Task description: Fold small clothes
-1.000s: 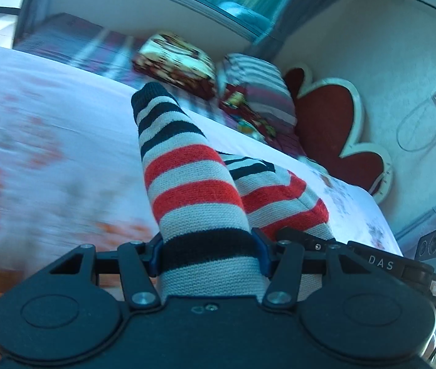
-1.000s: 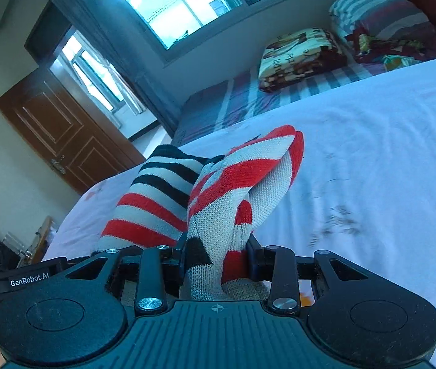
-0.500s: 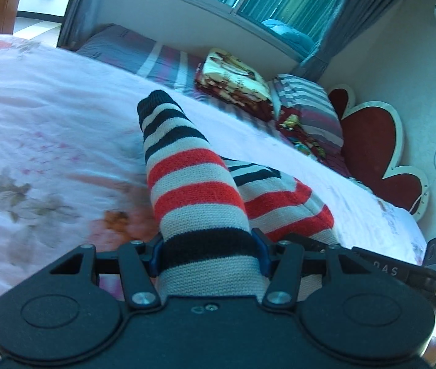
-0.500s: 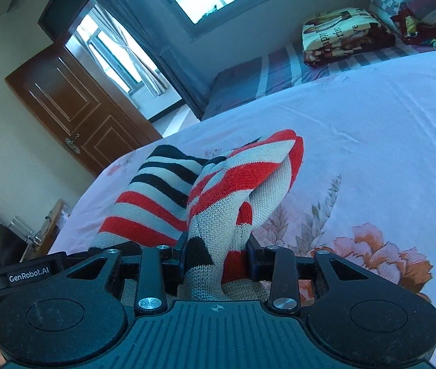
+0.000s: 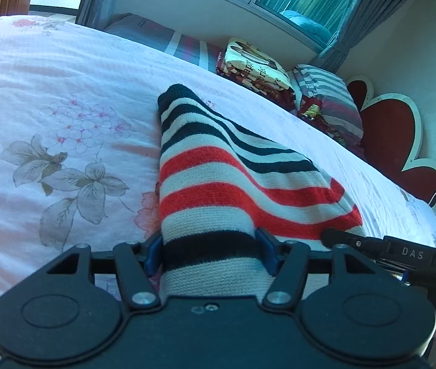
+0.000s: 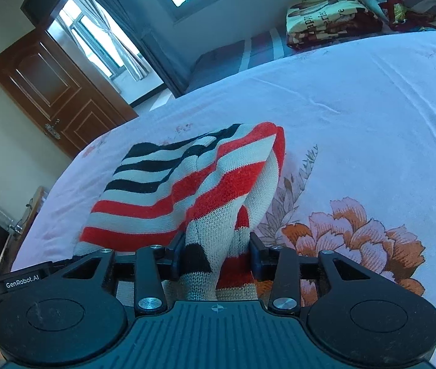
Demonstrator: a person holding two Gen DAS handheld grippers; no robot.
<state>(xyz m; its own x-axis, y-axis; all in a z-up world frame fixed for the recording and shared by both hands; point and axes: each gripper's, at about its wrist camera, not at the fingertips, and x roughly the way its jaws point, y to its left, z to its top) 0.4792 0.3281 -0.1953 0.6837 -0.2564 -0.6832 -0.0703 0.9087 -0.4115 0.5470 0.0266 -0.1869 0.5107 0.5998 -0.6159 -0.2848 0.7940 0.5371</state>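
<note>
garment: striped knit piece (image 5: 233, 184), red / off-white / dark bands, lying on the bed with its near edge running up into both grippers; from the right wrist view (image 6: 187, 190) it looks bunched and partly doubled over on the right side

left hand-held gripper (image 5: 208, 250): jaws have just been opening; knit fabric sits between the blue pads and fills the gap, the right pad touching the cloth, a sliver of daylight at the left pad, so grip looks loosened, can't confirm a firm pinch

right hand-held gripper (image 6: 216, 255): jaws have just been opening too; a gathered fold of the knit is between the pads, cloth touching both sides

bed (image 5: 49, 98): pale pink sheet with flower print, garment rests on it roughly mid-sheet; large orange-pink bloom (image 6: 356, 236) printed just right of the garment in the right view

background: folded patterned blanket (image 5: 255, 64) and striped pillow (image 5: 325, 92) at the far edge of the bed, red heart-shaped headboard (image 5: 390, 141) beside them; brown door (image 6: 55, 92) far left in the right view
</note>
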